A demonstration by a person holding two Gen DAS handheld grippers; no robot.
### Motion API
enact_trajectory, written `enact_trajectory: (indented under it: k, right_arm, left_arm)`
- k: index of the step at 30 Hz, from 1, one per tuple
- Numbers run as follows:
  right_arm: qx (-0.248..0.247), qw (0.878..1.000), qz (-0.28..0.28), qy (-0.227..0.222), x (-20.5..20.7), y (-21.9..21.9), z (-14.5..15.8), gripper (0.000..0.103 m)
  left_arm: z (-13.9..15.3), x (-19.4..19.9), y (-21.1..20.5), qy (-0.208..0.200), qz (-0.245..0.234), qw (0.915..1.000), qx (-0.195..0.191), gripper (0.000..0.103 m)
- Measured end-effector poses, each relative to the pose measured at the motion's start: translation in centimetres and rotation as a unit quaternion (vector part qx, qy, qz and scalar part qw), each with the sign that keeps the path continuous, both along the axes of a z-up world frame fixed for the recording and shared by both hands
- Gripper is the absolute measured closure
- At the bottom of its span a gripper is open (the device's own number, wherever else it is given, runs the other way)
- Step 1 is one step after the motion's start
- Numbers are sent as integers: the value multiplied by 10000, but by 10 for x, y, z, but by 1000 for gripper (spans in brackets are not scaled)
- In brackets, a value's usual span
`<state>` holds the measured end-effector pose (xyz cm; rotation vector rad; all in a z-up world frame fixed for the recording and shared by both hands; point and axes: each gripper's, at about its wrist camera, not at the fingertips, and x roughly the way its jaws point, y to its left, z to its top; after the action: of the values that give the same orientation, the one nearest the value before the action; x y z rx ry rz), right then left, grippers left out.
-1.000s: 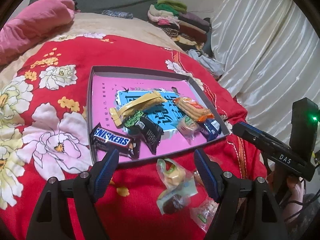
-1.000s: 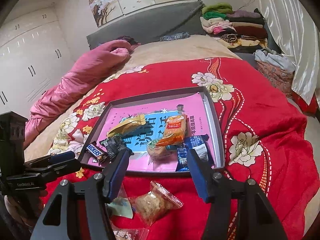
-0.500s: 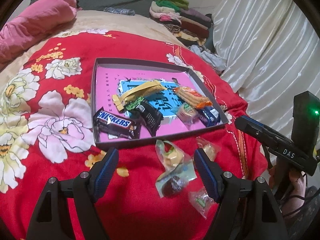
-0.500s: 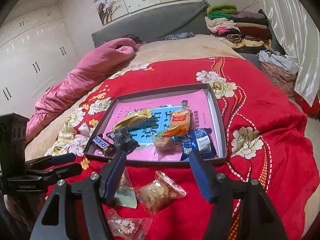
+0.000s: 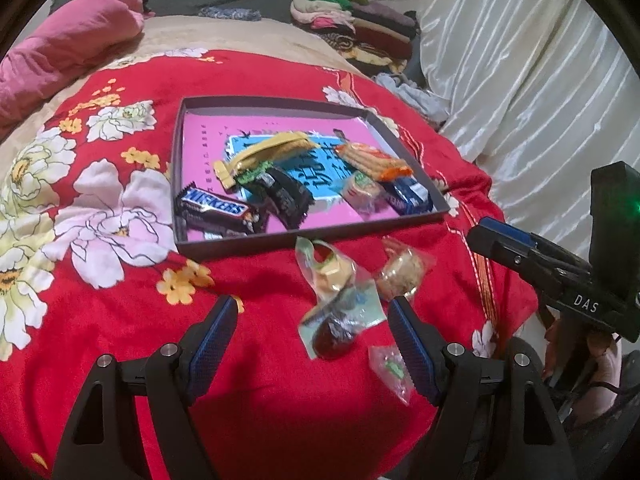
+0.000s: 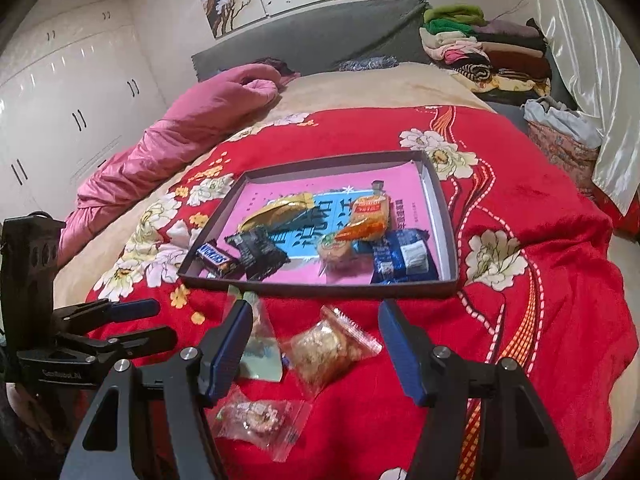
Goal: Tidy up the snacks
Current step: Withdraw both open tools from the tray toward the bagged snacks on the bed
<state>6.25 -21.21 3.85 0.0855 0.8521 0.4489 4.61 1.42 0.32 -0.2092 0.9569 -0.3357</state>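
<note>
Left gripper (image 5: 312,332): jaws apart, empty.
Right gripper (image 6: 316,340): jaws just widened, empty, over clear-wrapped golden cookie (image 6: 330,350).
Shallow dark cardboard tray (image 6: 448,216): far side.

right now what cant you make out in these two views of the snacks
- Small green-labelled packet, left wrist view: partly hidden behind a finger of the left gripper.
- Pale packet, right wrist view: a finger of the right gripper covers its left part.
- Print on the tray lining: too small and half covered by snacks.
</note>
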Motion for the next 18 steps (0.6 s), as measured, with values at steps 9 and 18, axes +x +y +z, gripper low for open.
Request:
enact_trajectory:
  k: [9, 18]
  right_arm:
    - [-101, 9998, 185, 56, -13, 6, -4, 38]
    - [-207, 9989, 418, 103, -26, 7, -11, 34]
  left_arm:
    - [-4, -9, -8, 73, -90, 9999, 105, 24]
    - [-10, -14, -11, 187, -102, 9995, 244, 24]
